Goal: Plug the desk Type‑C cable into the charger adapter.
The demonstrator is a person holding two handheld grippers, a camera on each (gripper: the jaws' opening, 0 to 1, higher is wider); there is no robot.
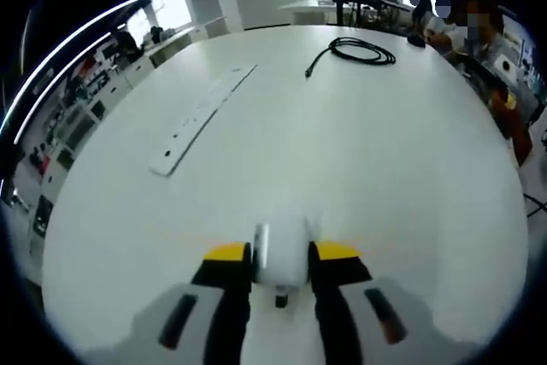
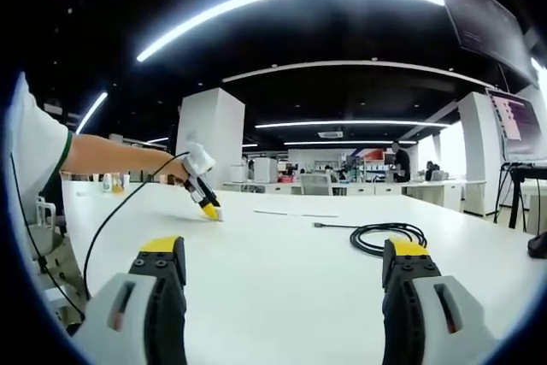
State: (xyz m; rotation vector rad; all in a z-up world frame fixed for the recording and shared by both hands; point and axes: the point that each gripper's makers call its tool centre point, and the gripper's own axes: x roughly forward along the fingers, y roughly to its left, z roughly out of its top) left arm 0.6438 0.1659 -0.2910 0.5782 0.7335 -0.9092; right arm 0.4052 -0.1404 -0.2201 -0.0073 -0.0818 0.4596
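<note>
In the left gripper view my left gripper [image 1: 281, 254] is shut on a white charger adapter [image 1: 280, 258], held low over the white table [image 1: 359, 151]. A coiled black Type-C cable [image 1: 359, 51] lies at the table's far side, its plug end pointing left. In the right gripper view my right gripper [image 2: 286, 267] stands open with nothing between its jaws, above the table. The cable [image 2: 389, 237] lies ahead of its right jaw. My left gripper [image 2: 205, 198] shows at the left, tips down on the table, held by a person's arm.
A long white power strip [image 1: 201, 117] lies on the table's left half. People sit past the far right edge. Desks, chairs and pillars [image 2: 209, 138] fill the office behind. A black monitor [image 2: 483, 14] hangs at upper right.
</note>
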